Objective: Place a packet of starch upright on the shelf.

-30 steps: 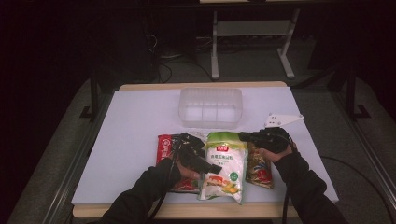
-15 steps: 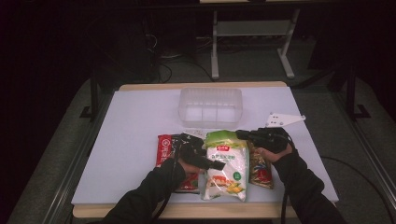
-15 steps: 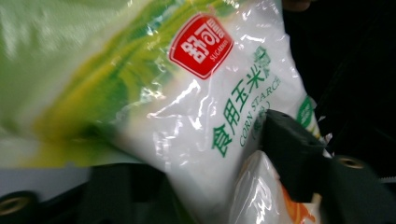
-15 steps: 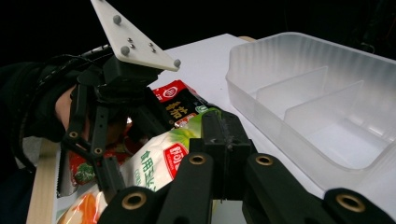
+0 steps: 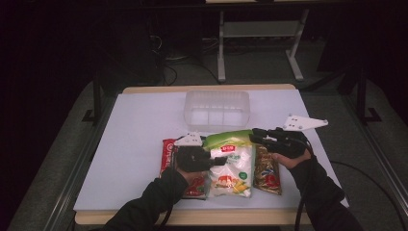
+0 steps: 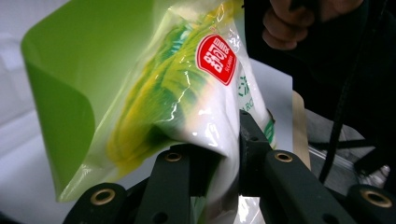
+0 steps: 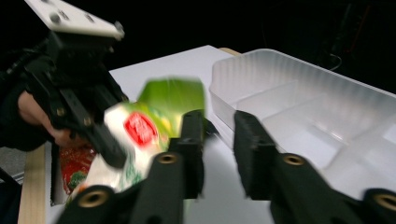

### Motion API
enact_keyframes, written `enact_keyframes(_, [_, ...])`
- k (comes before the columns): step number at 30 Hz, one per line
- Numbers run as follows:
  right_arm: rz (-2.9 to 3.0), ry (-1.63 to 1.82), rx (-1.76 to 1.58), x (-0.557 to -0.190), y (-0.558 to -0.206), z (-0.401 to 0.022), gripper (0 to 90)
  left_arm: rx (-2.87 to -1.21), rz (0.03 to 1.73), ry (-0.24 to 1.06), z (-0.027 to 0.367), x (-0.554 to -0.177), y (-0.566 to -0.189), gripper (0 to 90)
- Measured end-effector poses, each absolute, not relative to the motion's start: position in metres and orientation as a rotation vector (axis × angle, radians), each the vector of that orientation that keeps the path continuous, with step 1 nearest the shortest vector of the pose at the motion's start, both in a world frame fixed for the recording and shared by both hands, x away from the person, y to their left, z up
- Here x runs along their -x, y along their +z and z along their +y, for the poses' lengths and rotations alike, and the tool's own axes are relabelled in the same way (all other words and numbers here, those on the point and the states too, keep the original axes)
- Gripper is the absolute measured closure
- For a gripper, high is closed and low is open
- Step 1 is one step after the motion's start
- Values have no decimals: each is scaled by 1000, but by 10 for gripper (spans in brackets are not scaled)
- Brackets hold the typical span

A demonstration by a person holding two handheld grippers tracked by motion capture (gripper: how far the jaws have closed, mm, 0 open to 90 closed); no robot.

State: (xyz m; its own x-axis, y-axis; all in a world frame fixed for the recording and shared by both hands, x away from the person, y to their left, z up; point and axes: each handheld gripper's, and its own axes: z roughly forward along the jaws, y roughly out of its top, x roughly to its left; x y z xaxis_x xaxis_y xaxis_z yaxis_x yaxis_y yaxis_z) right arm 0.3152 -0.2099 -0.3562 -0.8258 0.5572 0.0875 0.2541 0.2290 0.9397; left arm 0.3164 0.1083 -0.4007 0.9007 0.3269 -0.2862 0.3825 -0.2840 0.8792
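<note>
Left gripper [image 6: 219, 154] is clamping the green bag [image 6: 154, 93] — right gripper [image 7: 217, 140], jaws just opening, is releasing it; tray [image 5: 217, 108] is sitting unfilled.

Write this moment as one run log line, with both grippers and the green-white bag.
left gripper: closing, pinching green-white bag | right gripper: just opening, nothing between jaws | clear tray: behind bag

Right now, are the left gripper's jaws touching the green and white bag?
Touching: in the left gripper view, the left gripper has both jaws pinching the green and white bag.
</note>
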Motion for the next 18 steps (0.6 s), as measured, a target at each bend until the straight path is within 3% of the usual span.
enact_keyframes(6, [2257,1487,-810,-306,-368,-221,468,-1843,535,2,118,-315,-394,784])
enact_keyframes(9, [2246,1460,-852,-305,-377,-230,419,-1831,543,23,118,-314,-393,786])
enact_keyframes(12, [2227,1363,-887,-303,-388,-236,293,-1810,542,43,118,-313,-391,787])
enact_keyframes(14, [2211,1297,-911,-301,-397,-239,277,-1802,536,51,118,-312,-388,787])
enact_keyframes(16, [2228,1289,-920,-300,-406,-244,187,-1782,535,56,119,-311,-387,787])
enact_keyframes(18, [2220,1267,-922,-297,-413,-248,270,-1774,527,60,119,-310,-384,787])
